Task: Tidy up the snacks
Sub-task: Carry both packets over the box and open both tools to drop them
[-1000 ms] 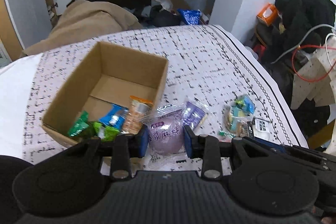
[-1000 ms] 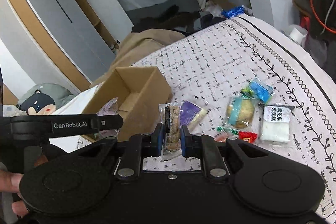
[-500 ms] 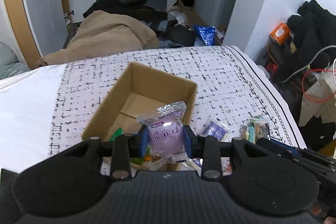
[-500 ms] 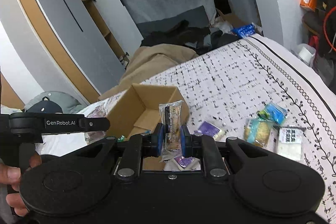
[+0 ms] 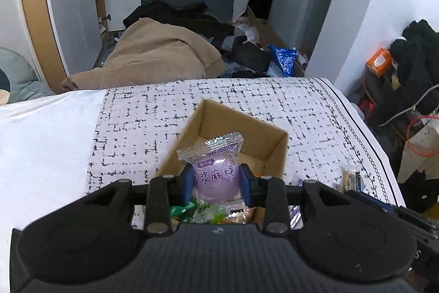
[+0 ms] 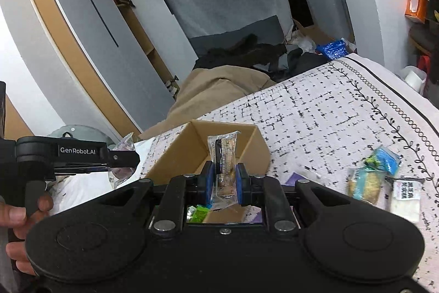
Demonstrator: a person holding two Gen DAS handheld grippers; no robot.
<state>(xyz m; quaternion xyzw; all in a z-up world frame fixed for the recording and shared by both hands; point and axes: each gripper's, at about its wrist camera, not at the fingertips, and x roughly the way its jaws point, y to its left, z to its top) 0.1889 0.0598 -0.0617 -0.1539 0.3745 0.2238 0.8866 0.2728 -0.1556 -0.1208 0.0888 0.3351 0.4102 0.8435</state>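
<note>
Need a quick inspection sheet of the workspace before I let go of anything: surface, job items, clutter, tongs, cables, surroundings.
Surface: patterned cloth over a bed or table.
Job's things: cardboard box open, a few snacks inside; loose snacks on the cloth to its right.
Clutter: nothing seen on the cloth besides these.
Tongs: left tongs shut on purple snack pack; right tongs shut on clear biscuit pack; both above the box.
Cables: grey cable and red wire, off the cloth, right.
Surroundings: beige blanket, dark clothes, small fridge.

Gripper body hides the cardboard box (image 5: pixel 270 140) front.
</note>
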